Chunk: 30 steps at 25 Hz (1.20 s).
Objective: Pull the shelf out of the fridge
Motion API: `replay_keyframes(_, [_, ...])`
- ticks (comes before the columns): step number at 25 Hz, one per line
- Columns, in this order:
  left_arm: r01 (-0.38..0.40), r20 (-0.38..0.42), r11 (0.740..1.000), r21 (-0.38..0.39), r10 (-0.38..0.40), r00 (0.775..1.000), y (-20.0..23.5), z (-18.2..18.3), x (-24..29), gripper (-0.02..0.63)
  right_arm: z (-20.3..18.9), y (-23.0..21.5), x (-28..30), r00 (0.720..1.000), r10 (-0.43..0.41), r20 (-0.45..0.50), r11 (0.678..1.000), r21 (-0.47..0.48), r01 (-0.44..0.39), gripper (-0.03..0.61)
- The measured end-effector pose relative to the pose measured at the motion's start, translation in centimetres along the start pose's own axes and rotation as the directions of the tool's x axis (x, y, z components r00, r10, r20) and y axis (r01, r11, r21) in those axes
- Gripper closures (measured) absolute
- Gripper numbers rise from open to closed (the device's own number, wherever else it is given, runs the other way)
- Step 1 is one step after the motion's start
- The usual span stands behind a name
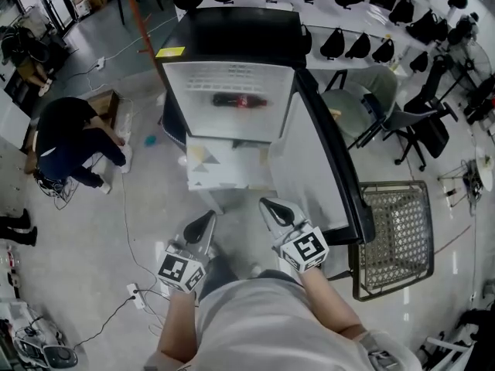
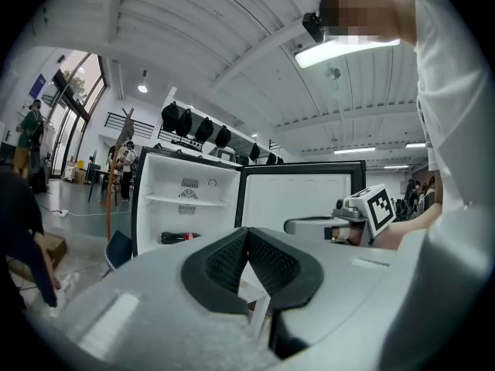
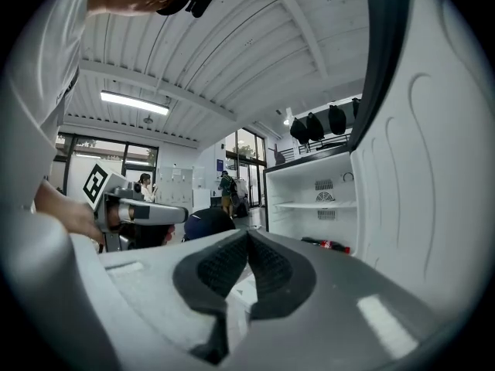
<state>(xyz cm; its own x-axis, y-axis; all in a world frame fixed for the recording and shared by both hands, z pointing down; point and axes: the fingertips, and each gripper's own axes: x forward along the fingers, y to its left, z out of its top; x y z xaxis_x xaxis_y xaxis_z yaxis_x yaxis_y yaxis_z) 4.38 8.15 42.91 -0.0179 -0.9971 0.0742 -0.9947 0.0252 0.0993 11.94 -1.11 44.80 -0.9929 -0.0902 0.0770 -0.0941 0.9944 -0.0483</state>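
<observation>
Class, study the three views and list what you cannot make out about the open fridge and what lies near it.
- Bottle label: too small to read in every view.
- Fridge below the bottle: left gripper view, hidden behind the body of the left gripper.
- White panel before the fridge: head view does not tell whether it is shelf or drawer.
- What the crouching person handles: head view, too small.

White fridge (image 1: 232,128) (black top (image 1: 240,33)), bottle (image 1: 240,100) — dark, red-labelled
</observation>
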Motion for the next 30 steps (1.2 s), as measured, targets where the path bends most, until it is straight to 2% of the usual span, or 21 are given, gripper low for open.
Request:
replay_keyframes(8, [0.046,-0.012,0.999,-0.004,-0.046,0.999,3.9,-0.3,4.2,0.606,-0.7,-3.0,3.4,0.999,-0.041,-0.025,0.999,-0.002,0.041,0.575])
replay_keyframes(15, [0.094,-0.016,0.995,-0.013,-0.094,0.995,9.6,1.1,8.3,0.606,0.1,-6.0,8.8,0.993,-0.103,-0.049,0.995,0.000,0.104,0.575])
replay_keyframes(30, [0.237,-0.003,0.970,-0.053,-0.237,0.971,21.0,2.4,13.8,0.605,1.5,-9.2,19.9,0.966,-0.254,-0.056,0.967,0.011,0.255,0.575])
